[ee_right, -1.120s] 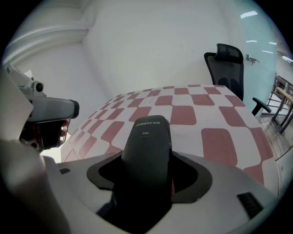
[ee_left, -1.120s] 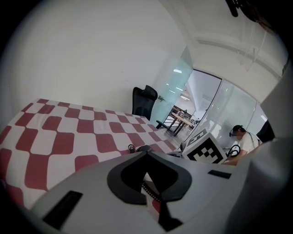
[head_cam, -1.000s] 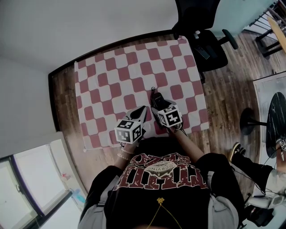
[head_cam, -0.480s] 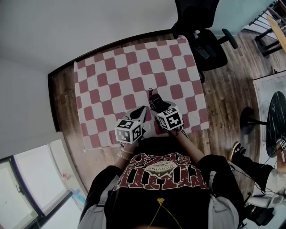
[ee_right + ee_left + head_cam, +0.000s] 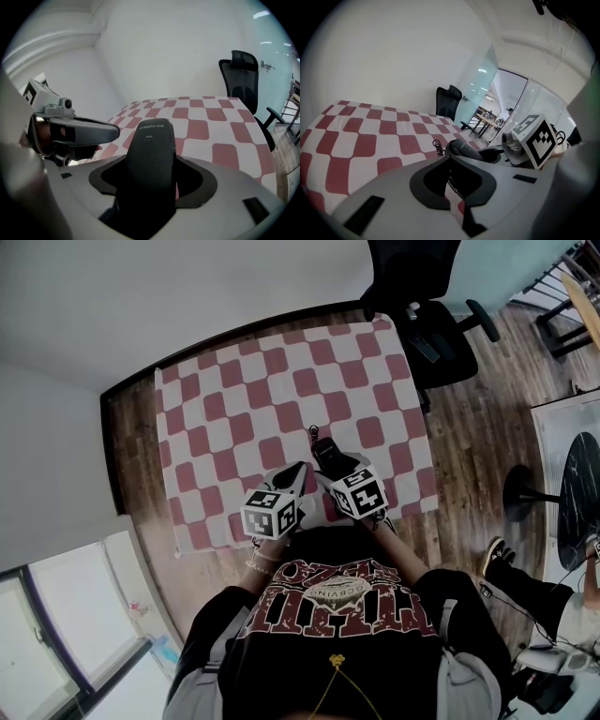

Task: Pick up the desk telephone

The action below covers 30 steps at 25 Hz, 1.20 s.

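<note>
The black telephone handset (image 5: 328, 454) is clamped in my right gripper (image 5: 336, 471), which is shut on it near the front edge of the red-and-white checked table (image 5: 234, 399). In the right gripper view the handset (image 5: 151, 150) fills the gap between the jaws and points out over the cloth. A coiled cord (image 5: 439, 146) lies on the cloth at its far end. My left gripper (image 5: 298, 474) sits just to the left, shut with nothing in it. No telephone base shows in any view.
A black office chair (image 5: 422, 296) stands off the table's far right corner. Wooden floor (image 5: 469, 427) surrounds the table, and white walls close in at the left and far sides. A dark round table (image 5: 581, 493) is at the right edge.
My right gripper has shifted a little with the handset, whose far end now points slightly further over the table. The left gripper has stayed where it was.
</note>
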Motion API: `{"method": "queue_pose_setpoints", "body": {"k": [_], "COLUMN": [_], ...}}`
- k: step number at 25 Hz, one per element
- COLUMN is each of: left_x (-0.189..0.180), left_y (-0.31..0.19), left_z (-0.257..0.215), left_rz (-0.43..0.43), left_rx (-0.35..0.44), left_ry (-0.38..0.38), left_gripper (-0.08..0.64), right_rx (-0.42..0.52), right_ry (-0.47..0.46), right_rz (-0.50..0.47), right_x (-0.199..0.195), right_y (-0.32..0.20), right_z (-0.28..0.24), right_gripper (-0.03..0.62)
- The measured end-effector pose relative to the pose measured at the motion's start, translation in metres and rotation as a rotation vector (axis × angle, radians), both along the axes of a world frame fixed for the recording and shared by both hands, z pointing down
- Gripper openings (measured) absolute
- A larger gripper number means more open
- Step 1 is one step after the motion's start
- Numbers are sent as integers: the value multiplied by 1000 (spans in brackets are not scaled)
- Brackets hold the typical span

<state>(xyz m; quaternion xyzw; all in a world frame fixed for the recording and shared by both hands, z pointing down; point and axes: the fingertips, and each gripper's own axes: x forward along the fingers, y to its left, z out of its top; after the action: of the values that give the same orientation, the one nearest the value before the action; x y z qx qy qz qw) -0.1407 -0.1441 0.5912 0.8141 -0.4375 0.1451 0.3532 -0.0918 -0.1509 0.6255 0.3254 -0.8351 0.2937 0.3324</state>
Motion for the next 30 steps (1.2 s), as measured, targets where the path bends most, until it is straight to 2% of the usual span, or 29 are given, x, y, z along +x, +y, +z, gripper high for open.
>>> {"method": "queue_pose_setpoints", "body": {"k": [30], "left_x": [0], "left_y": [0], "left_z": [7], "left_rz": [1], "left_rx": [-21], "left_ry": [0], "left_gripper": [0], "right_rx": [66], "right_ry": [-44], "right_rz": [-60], "right_x": [-13], "right_y": [13], "right_z": [-74], "right_gripper": [318]}}
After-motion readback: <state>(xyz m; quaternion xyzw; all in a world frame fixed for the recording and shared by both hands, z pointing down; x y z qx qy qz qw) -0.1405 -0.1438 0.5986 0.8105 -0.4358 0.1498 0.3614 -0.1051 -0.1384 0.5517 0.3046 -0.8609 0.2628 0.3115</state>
